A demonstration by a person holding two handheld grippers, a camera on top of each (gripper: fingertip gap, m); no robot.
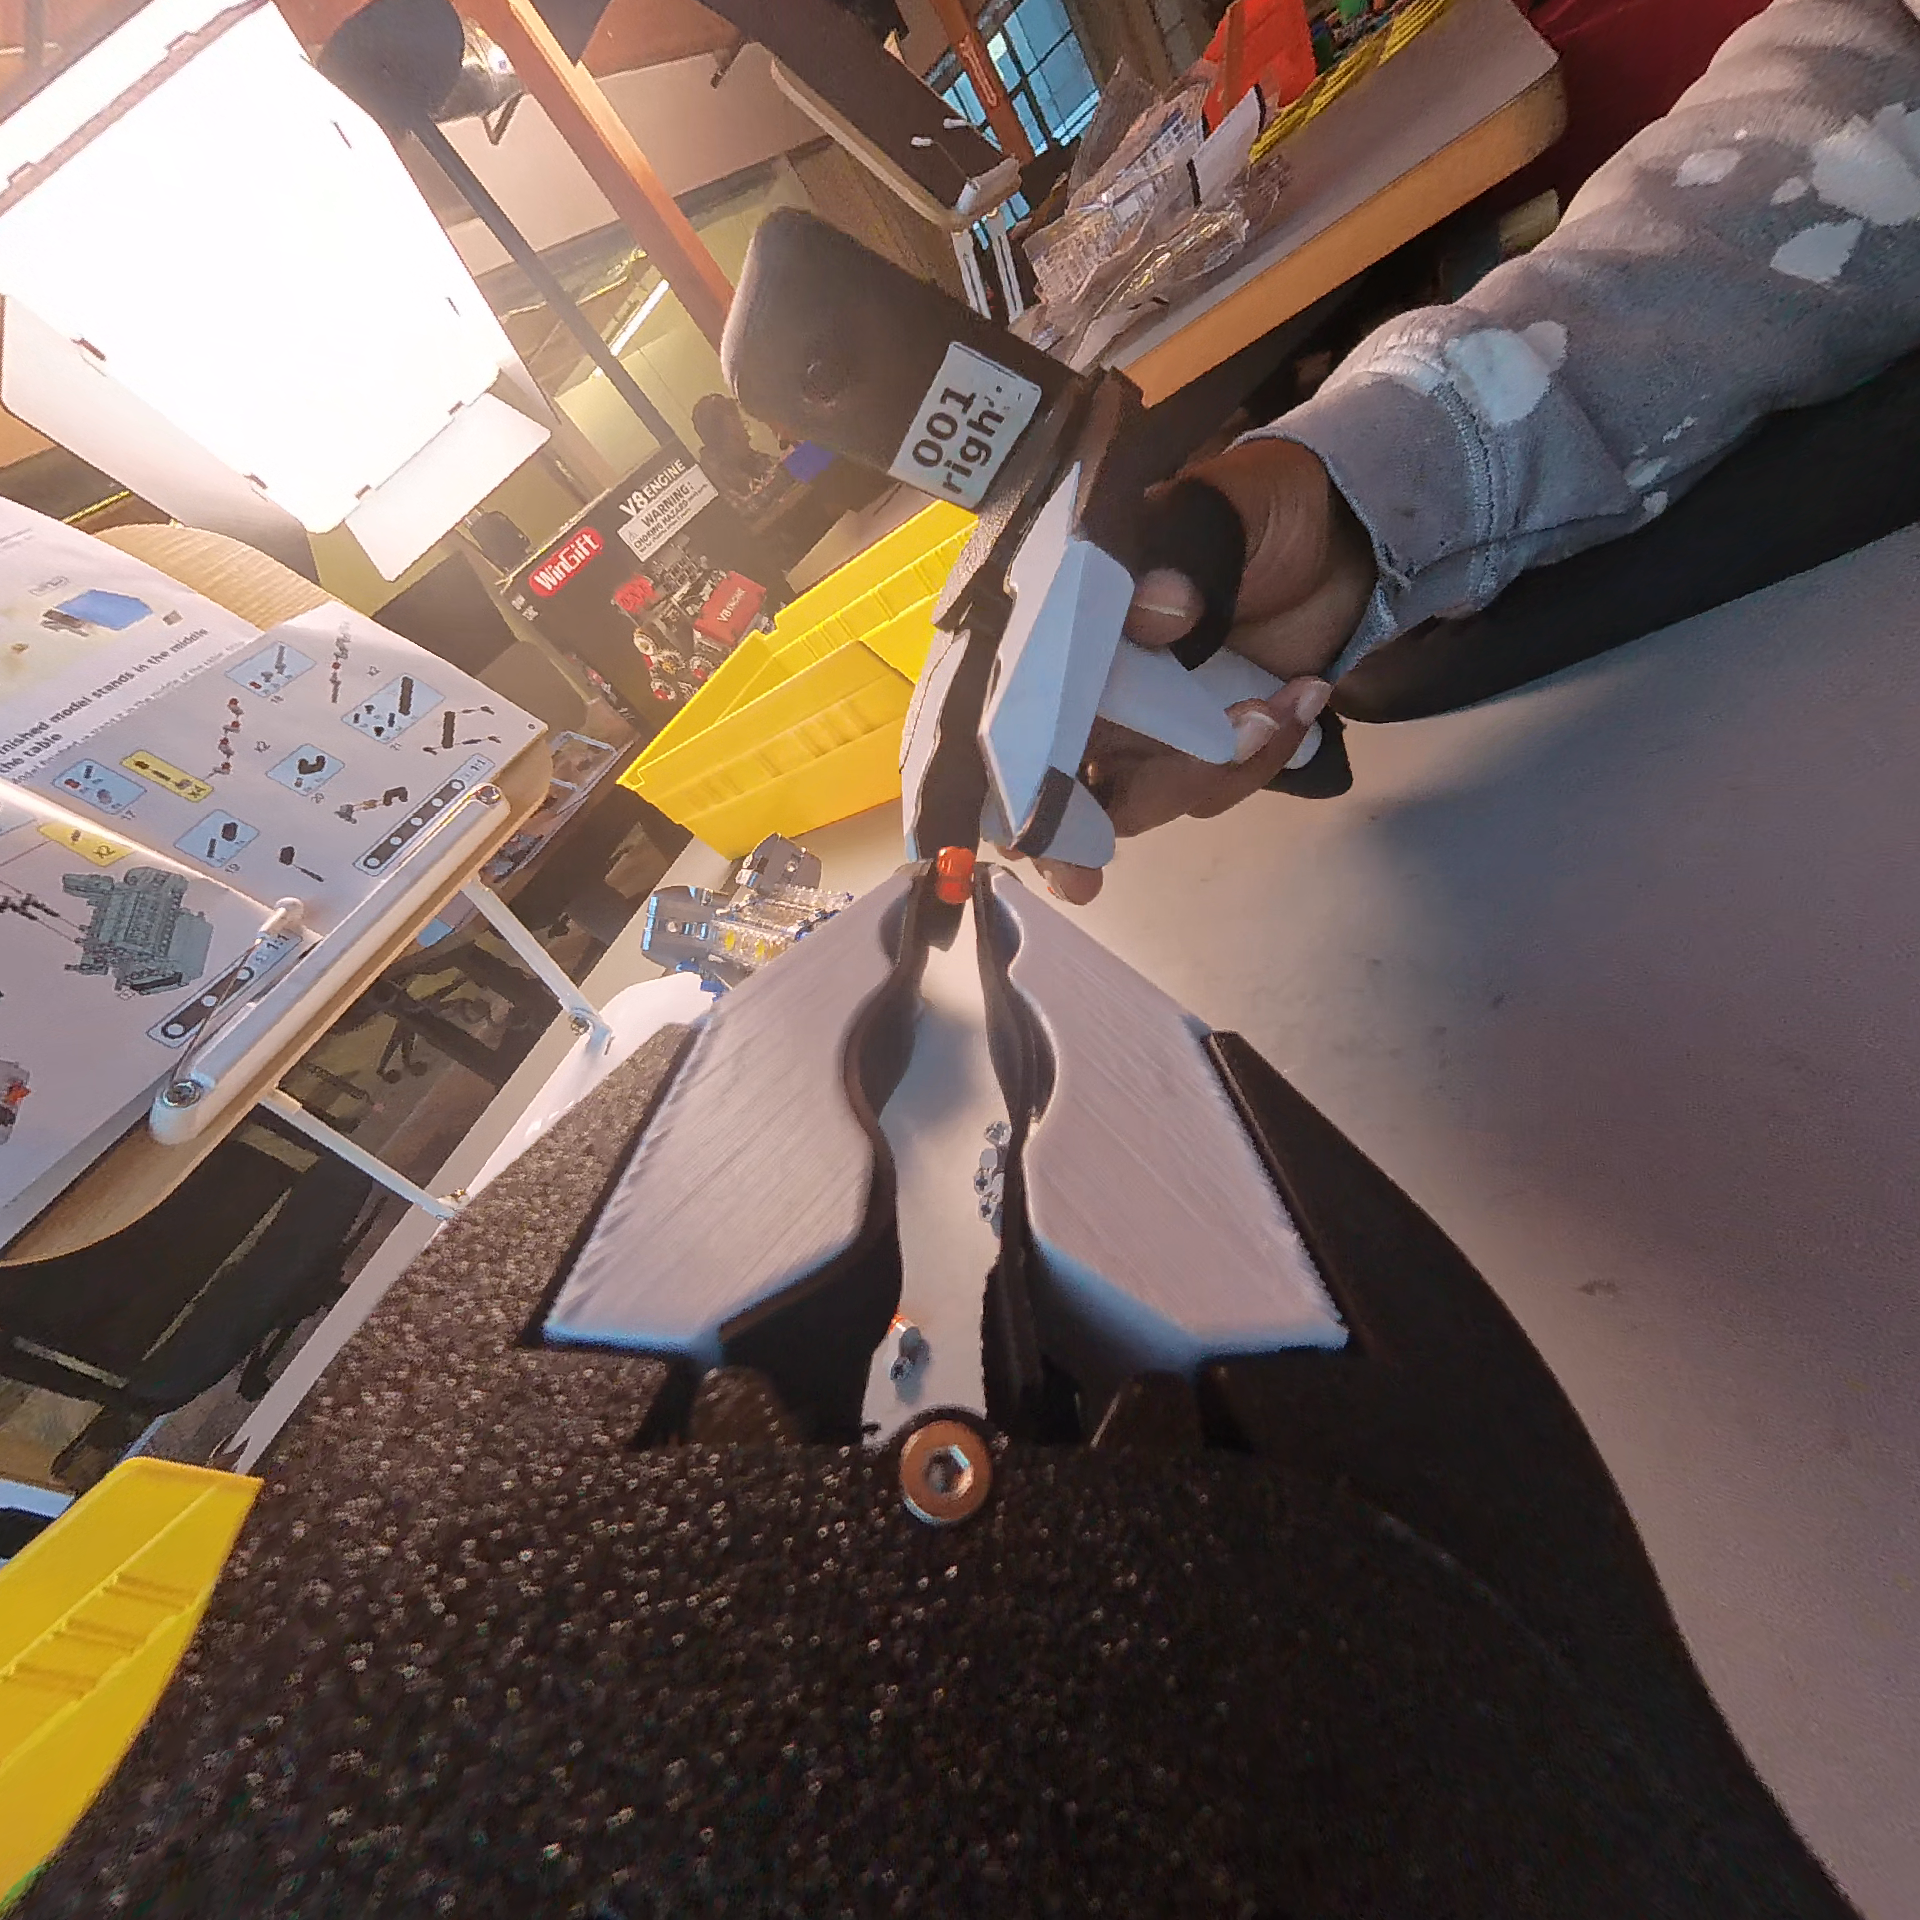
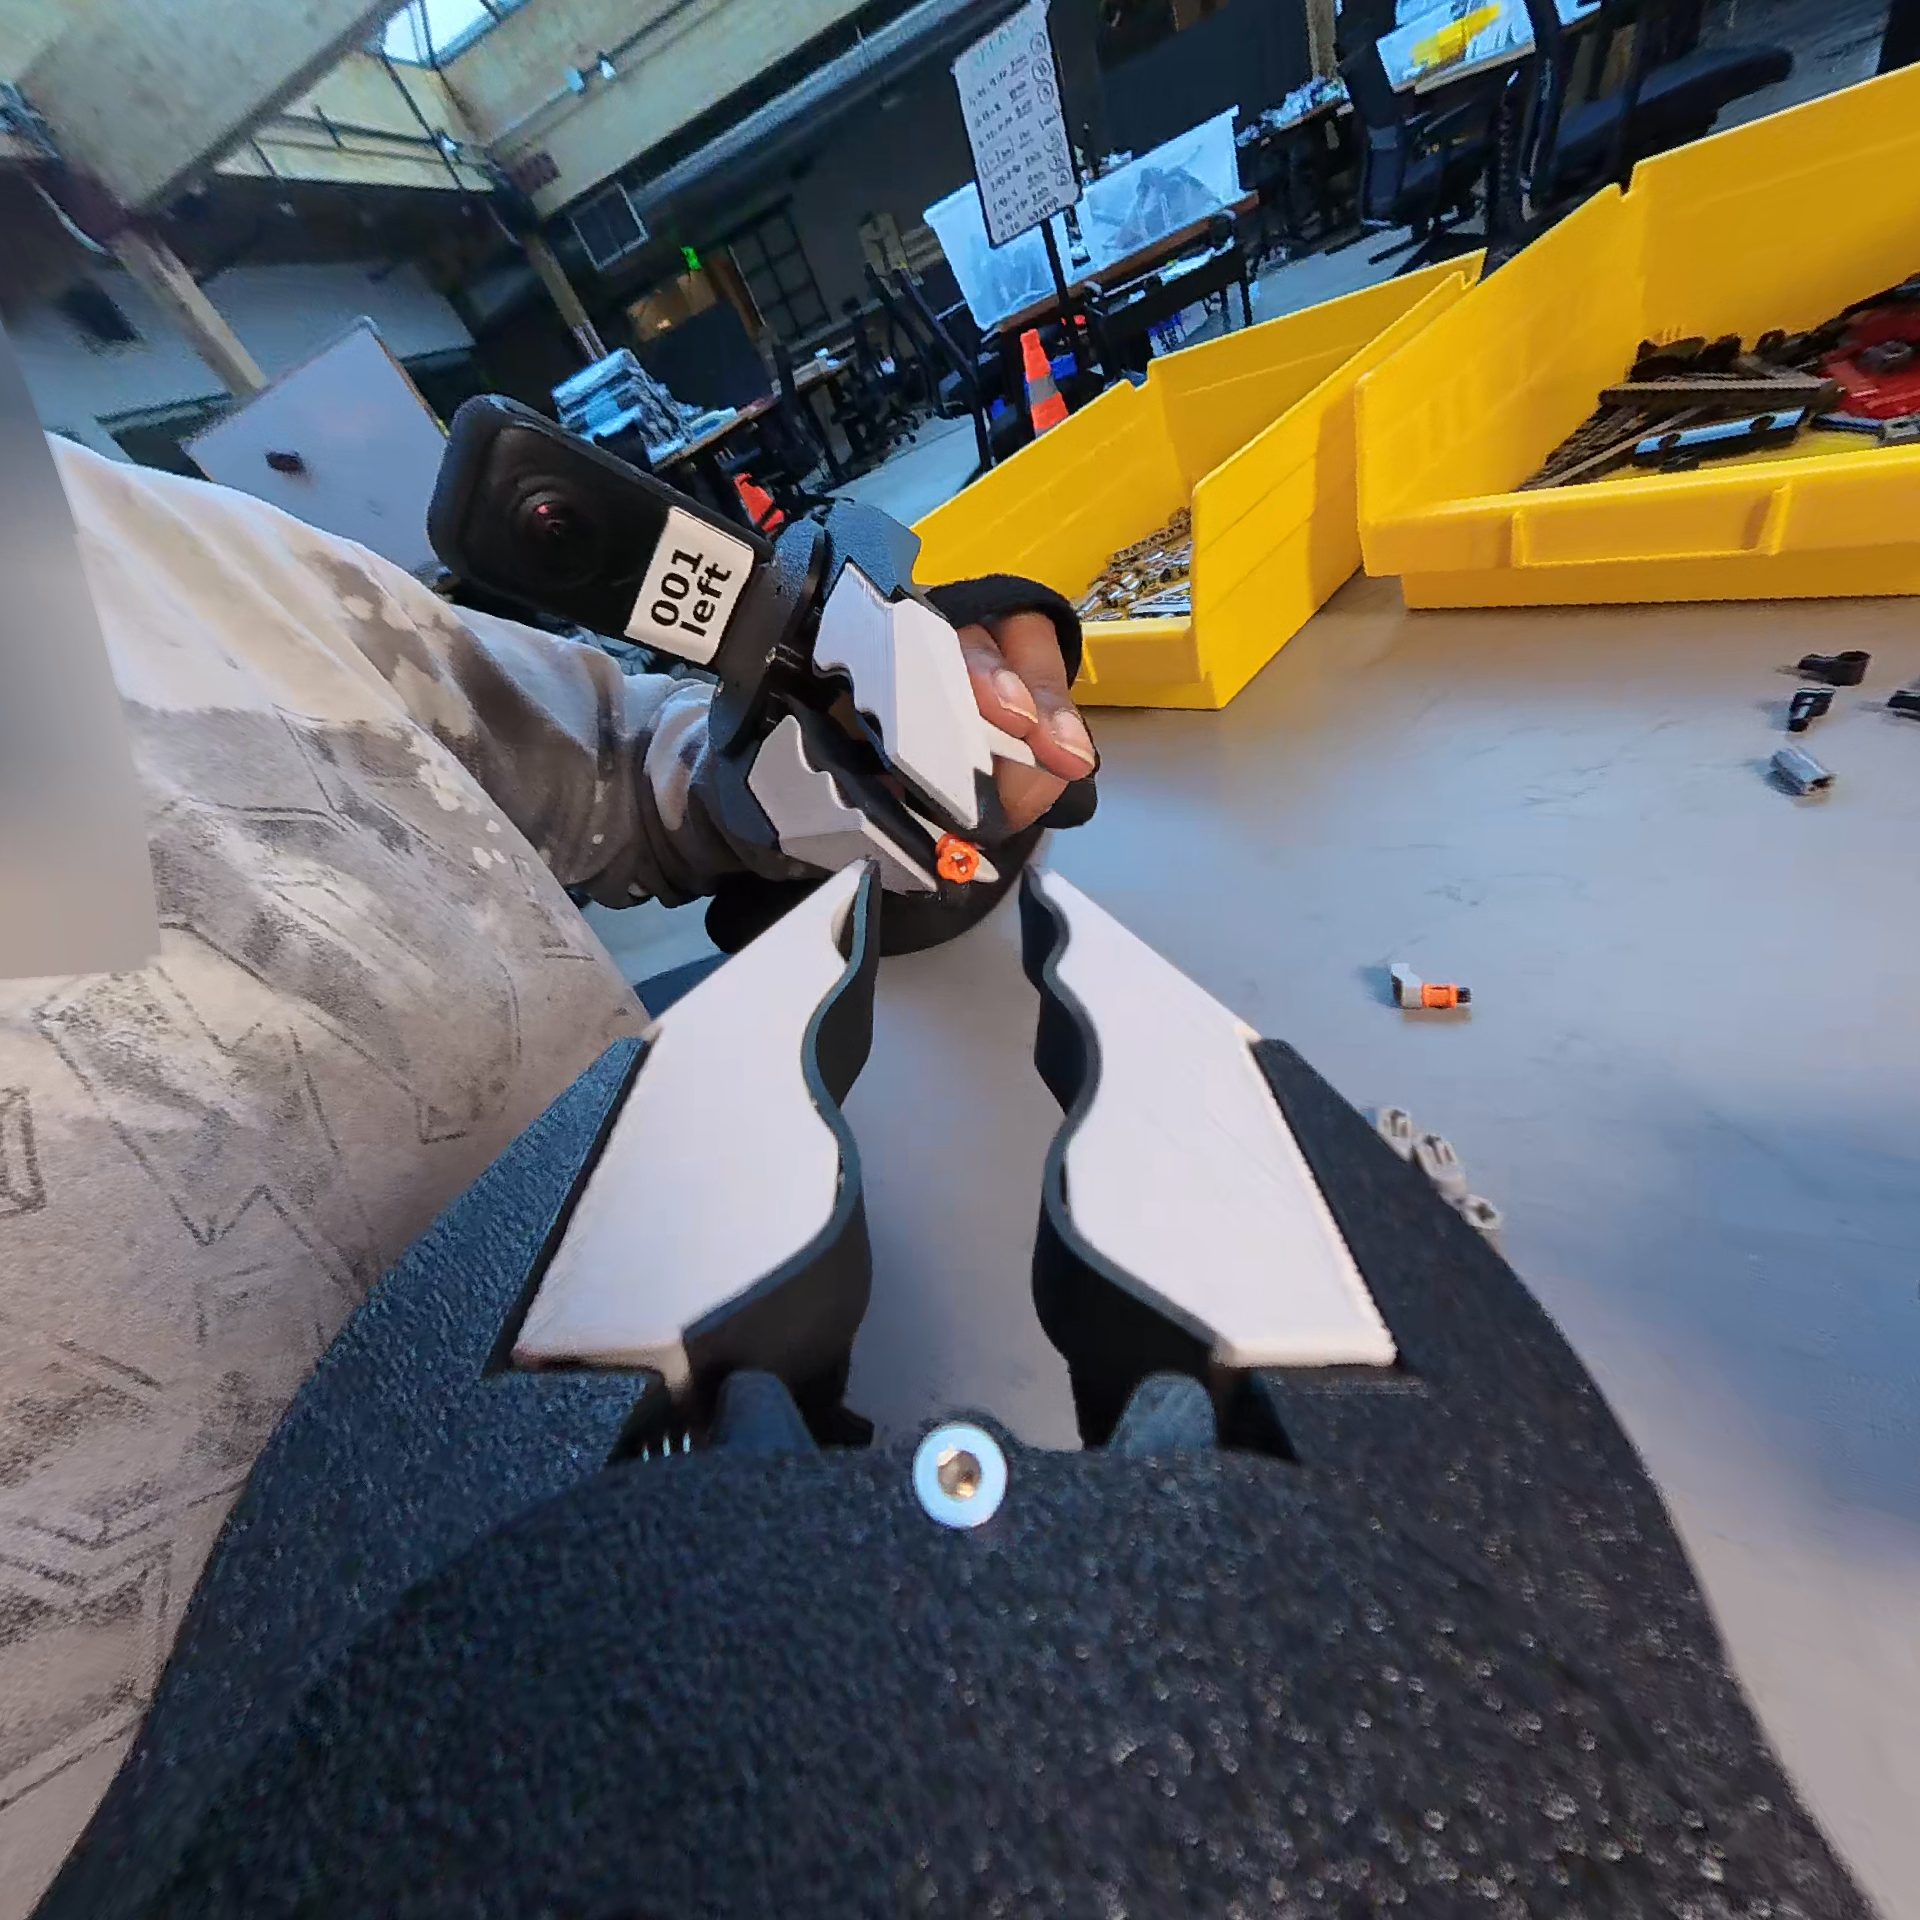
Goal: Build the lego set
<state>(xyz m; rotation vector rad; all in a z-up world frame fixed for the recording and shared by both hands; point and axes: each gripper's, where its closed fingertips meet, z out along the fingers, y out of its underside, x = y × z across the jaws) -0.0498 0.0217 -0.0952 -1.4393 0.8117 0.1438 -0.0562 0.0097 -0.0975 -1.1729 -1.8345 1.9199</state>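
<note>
The small orange piece (image 1: 955,871) was a round, knobbly plastic part, bright against the grey table (image 1: 1558,935). In the left wrist view it sat at the very tips of the left gripper (image 1: 951,883), at about twelve o'clock from the camera, pinched between the two white fingers, which had closed to a narrow slit around it. In the right wrist view the same piece (image 2: 957,858) showed at the tip of that gripper, at roughly eleven o'clock from the right gripper (image 2: 945,883) and just beyond its left fingertip.

The right gripper stood wide, its jaws well apart and bare table between them; it held nothing. Whether its fingertip touched the orange piece could not be told.

To the left in the left wrist view an instruction booklet (image 1: 208,810) leaned on a stand. Yellow bins (image 2: 1351,436) lay at one to two o'clock in the right wrist view, with parts inside. A small grey-and-orange part (image 2: 1429,989) lay on the table at three o'clock.
</note>
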